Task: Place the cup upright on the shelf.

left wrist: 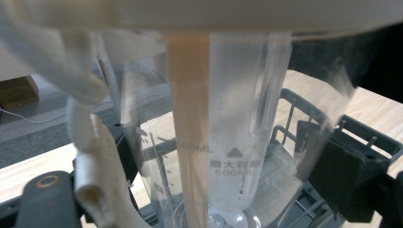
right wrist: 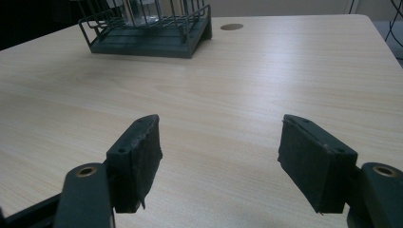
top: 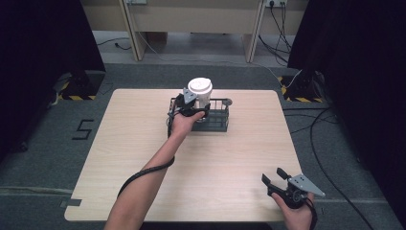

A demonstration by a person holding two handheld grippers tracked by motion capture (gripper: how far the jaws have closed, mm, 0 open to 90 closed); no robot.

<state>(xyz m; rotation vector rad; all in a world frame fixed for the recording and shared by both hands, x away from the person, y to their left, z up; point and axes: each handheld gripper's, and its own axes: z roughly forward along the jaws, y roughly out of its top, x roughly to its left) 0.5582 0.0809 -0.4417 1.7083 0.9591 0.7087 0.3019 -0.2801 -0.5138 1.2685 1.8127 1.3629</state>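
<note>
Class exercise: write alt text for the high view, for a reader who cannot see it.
The left gripper holds a clear cup with a white lid in a dark wire rack at the far side of a wooden table. The right gripper rests open at the near right edge.

Left forearm extended forward, left gripper (top: 191,106) jaws closed around a grasped item; right gripper (top: 275,176) held low at near right, black jaws spread wide, nothing between them
</note>
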